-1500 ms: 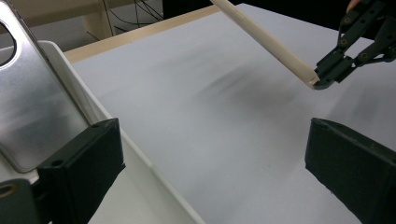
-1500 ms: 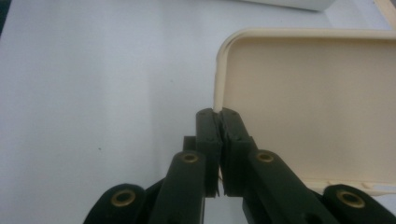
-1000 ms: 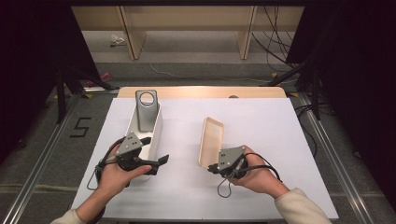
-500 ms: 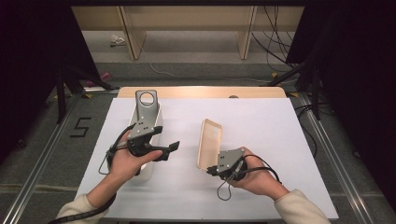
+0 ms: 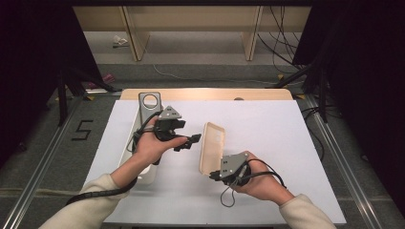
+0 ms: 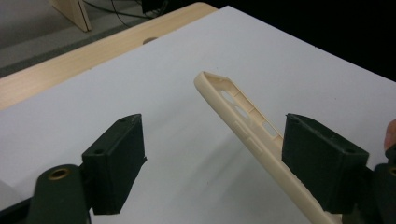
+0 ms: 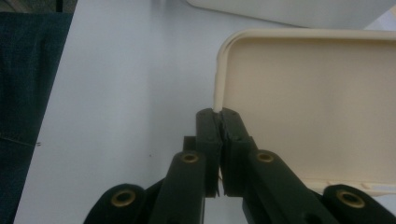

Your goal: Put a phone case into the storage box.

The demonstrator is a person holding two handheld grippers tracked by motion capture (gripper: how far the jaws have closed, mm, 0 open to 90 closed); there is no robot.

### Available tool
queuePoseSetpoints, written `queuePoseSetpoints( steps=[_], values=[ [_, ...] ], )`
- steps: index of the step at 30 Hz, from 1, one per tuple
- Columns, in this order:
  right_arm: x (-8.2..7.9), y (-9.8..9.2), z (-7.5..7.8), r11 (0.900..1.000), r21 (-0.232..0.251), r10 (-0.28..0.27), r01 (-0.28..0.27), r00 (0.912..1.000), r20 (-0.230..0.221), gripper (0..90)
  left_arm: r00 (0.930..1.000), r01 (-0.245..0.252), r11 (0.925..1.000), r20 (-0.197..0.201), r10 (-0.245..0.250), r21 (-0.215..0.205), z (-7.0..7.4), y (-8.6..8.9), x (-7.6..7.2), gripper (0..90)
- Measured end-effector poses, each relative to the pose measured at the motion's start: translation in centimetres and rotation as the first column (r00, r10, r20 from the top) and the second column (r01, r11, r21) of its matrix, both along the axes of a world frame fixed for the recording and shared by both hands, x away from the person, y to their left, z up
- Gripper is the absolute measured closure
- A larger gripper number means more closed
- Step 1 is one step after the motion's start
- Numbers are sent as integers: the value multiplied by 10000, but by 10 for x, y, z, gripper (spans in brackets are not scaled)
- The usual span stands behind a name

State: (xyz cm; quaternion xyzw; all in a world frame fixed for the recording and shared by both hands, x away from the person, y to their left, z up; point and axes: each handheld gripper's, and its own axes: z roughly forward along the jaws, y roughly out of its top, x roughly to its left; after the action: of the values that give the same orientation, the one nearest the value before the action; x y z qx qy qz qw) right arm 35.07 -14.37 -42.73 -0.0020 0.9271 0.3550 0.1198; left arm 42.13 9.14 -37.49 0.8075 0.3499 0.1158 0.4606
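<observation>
Right claw [image 5: 213, 174]: clamped on phone case [image 5: 212, 145] rim, holding it on edge, steadied.
Left claw [image 5: 195, 140]: jaws apart, just been closing, case's side between them, seemingly untouched.

The case [image 6: 243, 122] is seen to be made of cream plastic, smooth and matt, with moulded slots along the rim that lies just beside the right pad of the left gripper [image 6: 224, 163]. The pads [image 6: 116, 158] are made of black plastic, matt and slightly grainy, and brass-coloured metal bushings are set in the arms behind them. The edge of the case is clamped between the jaws of the right gripper [image 7: 221, 113], also of matt black plastic. Under the jaws, the table [image 6: 154, 116] is covered by a white, matt sheet, and pale wood is seen at its far edge.
</observation>
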Motion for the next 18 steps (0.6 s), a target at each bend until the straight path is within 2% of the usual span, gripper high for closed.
queuePoseSetpoints(
  steps=[4,10,13,16,18],
  values=[
    [-1,2,0,10000,-22,74,-74,10000,7,884,9991,64,9999,-417,-60,98,-2,-12,9,235],
    [-3,5,0,9998,-67,182,-181,9998,44,883,9952,-222,9995,-945,243,230,-5,-23,21,322],
    [-3,5,1,9998,-55,181,-180,9998,84,883,9901,-339,9992,-1356,363,206,-7,-25,25,366],
    [-4,5,1,9997,-102,200,-199,9998,78,883,9870,-255,9995,-1584,283,199,-9,-26,29,413],
    [-4,6,1,9997,-104,199,-198,9997,123,883,9825,-297,9996,-1838,293,4,-12,-25,31,435]
  ],
)
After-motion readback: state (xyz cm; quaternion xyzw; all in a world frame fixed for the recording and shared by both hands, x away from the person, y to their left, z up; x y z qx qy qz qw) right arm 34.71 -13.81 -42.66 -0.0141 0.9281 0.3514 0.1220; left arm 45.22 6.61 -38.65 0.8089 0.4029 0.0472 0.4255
